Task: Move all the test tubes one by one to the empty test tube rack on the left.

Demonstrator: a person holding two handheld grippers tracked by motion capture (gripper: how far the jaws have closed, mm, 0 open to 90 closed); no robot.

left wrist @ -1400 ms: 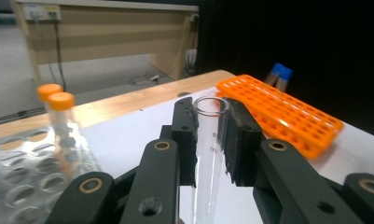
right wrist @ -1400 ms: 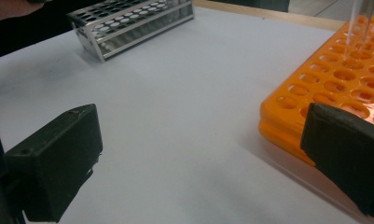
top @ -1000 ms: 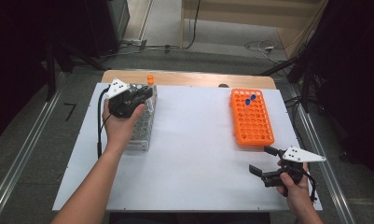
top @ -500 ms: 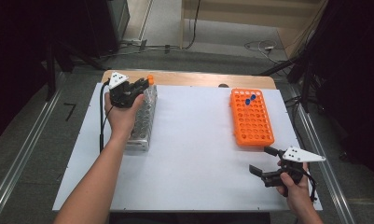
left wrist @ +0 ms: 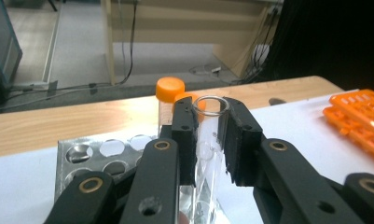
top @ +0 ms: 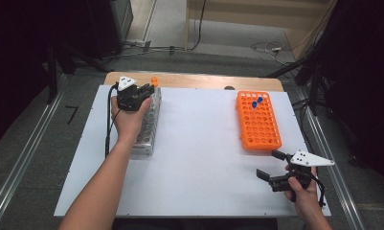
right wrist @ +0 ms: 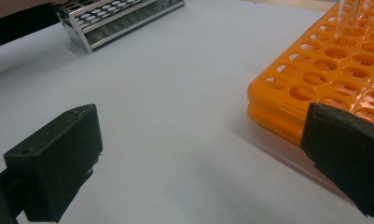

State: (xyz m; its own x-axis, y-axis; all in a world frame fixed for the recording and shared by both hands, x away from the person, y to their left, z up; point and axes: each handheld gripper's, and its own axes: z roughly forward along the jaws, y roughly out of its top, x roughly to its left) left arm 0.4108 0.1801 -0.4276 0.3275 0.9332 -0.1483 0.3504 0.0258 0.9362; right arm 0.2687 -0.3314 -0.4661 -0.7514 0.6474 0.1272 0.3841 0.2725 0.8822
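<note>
The left claw (left wrist: 208, 140) pinches a clear tube (left wrist: 208, 154) standing upright, open mouth up, over the metal rack (left wrist: 105, 154).

Open white tabletop (top: 199, 143) between metal rack (top: 149, 125) and orange rack (top: 259, 122)

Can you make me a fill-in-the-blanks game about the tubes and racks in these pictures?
1. The left gripper is shut on a clear glass ____.
2. The tube behind it wears an ____ cap.
3. The right gripper has its jaws ____.
4. The metal rack stands on the person's ____ side of the table.

Missing words: tube; orange; open; left
</note>
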